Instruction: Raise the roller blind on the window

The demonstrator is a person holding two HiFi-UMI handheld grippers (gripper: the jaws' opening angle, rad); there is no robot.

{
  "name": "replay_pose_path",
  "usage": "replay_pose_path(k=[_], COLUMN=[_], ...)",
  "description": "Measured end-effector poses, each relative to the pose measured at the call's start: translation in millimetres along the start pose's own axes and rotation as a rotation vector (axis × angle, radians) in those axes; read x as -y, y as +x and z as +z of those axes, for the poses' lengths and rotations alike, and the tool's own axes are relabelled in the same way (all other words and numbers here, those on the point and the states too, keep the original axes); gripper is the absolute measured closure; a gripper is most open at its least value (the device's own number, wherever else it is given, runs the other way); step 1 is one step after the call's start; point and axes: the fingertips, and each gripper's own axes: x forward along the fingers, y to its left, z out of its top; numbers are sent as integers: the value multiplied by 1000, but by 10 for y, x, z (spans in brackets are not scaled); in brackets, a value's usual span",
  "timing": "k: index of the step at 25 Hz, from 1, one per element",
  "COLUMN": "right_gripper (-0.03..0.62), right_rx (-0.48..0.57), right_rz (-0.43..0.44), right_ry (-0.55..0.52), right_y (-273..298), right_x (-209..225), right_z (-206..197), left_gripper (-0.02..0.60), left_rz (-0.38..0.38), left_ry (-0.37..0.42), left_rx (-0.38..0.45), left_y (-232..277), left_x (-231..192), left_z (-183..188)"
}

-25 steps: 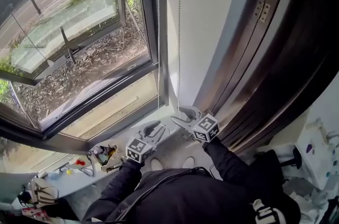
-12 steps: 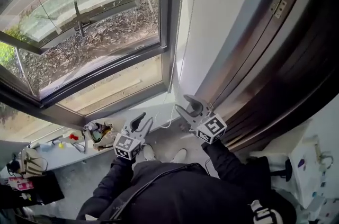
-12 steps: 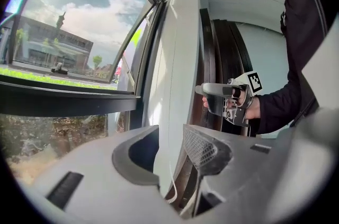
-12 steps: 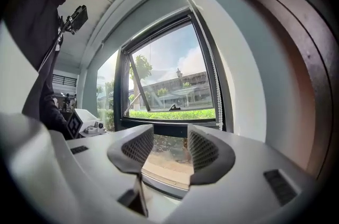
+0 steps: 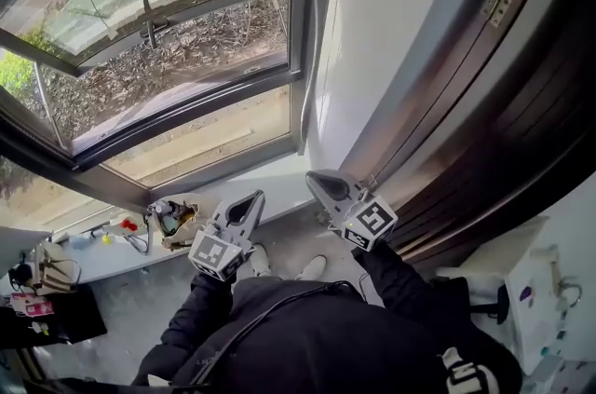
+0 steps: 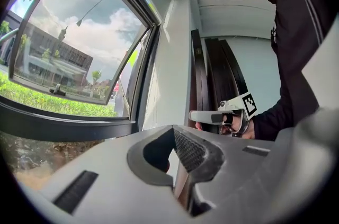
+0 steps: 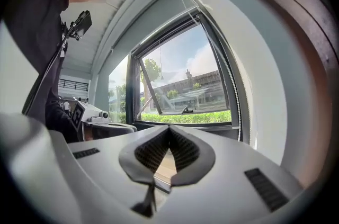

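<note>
The window [image 5: 168, 20] shows bare glass, with no blind fabric over it in any view. A thin bead chain [image 7: 231, 90] hangs along the frame's right side next to the white wall, and in the head view the chain [image 5: 312, 10] runs down the same frame. My left gripper [image 5: 253, 197] is held low over the sill, its jaws shut on nothing; the left gripper [image 6: 176, 132] points up at the frame. My right gripper [image 5: 313, 181] is beside it near the wall, also shut and holding nothing. In its own view the right gripper [image 7: 169, 131] is apart from the chain.
Dark wooden panels [image 5: 484, 131] stand close on the right. The white wall [image 5: 391, 29] lies between them and the window. A ledge at lower left holds small tools and clutter [image 5: 169, 220]. The person's shoes [image 5: 312, 268] are on the floor below the sill [image 5: 275, 185].
Both grippers' jaws stood open in the earlier frames and are now shut with nothing in them. The right gripper has come away from the chain's lower end.
</note>
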Motion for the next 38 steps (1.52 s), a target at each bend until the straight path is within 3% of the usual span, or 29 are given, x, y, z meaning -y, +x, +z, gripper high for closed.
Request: replay_pose_path(k=[4, 19, 38], right_gripper=[589, 589, 589], right_rx=[-4, -8, -16], right_rz=[8, 34, 42], right_ry=[-8, -49, -82], right_y=[68, 173, 263], right_x=[-66, -198, -215], right_z=[35, 115, 142], left_gripper=[575, 575, 575], left_rz=[-17, -66, -104], left_ry=[45, 44, 38], left_rx=[14, 52, 42], left_y=[19, 115, 231], left_x=[55, 38, 39], left_z=[117, 311, 320])
